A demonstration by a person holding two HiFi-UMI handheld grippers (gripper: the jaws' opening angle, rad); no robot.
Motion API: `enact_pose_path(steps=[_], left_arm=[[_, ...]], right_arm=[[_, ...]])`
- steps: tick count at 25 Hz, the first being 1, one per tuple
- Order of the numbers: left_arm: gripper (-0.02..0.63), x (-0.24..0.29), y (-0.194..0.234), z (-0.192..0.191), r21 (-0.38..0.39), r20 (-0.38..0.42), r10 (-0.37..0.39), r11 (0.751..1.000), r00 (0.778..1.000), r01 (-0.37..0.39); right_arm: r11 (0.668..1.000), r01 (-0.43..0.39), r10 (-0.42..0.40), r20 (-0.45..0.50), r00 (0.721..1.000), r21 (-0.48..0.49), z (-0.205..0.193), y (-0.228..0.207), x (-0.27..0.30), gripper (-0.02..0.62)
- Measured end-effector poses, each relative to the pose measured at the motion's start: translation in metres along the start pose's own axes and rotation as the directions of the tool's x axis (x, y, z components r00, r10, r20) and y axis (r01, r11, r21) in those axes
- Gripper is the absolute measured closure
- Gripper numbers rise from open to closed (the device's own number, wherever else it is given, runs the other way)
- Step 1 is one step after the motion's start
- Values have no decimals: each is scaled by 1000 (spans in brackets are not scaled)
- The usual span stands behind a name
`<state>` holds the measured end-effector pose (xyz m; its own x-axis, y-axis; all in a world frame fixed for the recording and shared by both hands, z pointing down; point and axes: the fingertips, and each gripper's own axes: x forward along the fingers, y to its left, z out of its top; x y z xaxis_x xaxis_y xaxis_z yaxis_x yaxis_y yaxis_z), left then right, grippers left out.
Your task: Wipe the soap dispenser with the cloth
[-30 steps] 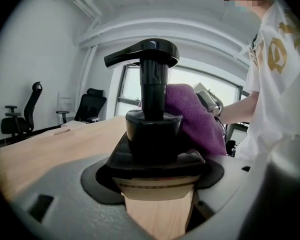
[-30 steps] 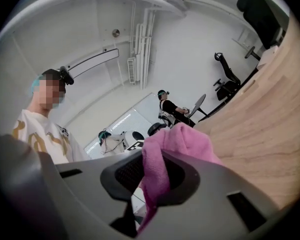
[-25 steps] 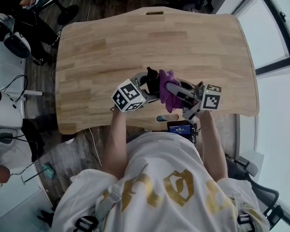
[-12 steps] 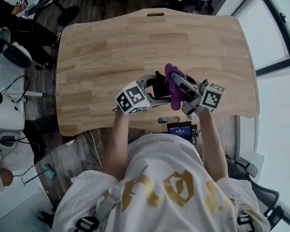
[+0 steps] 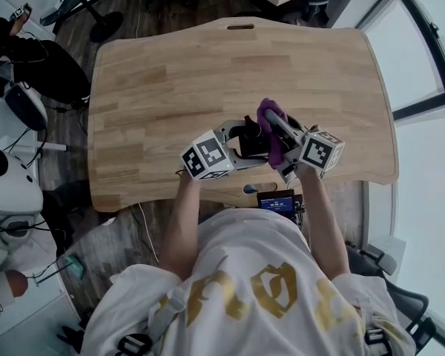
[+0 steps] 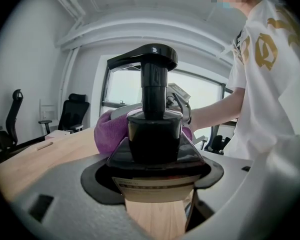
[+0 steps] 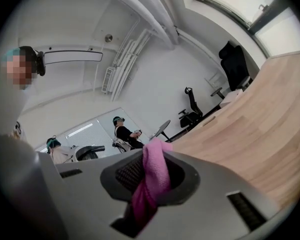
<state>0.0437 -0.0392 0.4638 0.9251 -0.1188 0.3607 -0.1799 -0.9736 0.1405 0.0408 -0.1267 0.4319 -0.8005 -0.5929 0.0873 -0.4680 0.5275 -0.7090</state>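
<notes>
Leftmost, near the front edge of the wooden table (image 5: 170, 73), the left gripper (image 5: 241, 141) has its jaws closed round the lower body of the black soap dispenser (image 6: 155, 134). The bottle is upright, with its pump head on top and the spout pointing left in the left gripper view. Whether its base rests on the wood cannot be told. Just beyond the bottle and to its right, the purple cloth (image 5: 270, 117) is bunched against the bottle's far side, touching the body below the pump collar. Further right, the right gripper (image 5: 280, 138) has its jaws pinched on that cloth, and a twisted fold sticks up between them in the right gripper view. Both grippers meet at the table's near middle, close to the person's white shirt (image 5: 237, 273).
</notes>
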Motion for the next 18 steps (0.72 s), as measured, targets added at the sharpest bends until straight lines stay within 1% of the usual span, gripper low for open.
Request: enact_pose_path(steps=[5,8,10,14,18], left_arm=[[248,-6,4,1,-18,27,15,1000,1000,-14],[249,-11,8,3,-44,55,32,999,998,-30],[247,-15,13,0,-57,59,47,997,997,-43],[249,-26,26,-5,-89,64,101,991,993,-95],[249,-39,39,-11,-123,62,153,982,986,-145]], right_arm=[[999,-21,21,6,1000,38,-4,3,-2,543],[998,-33,32,9,999,57,-9,5,-6,543],[997,-43,43,3,999,64,-13,7,-5,543],[990,-100,101,-12,995,95,-21,17,-1,543],[985,-150,154,-43,987,86,-31,31,2,543]])
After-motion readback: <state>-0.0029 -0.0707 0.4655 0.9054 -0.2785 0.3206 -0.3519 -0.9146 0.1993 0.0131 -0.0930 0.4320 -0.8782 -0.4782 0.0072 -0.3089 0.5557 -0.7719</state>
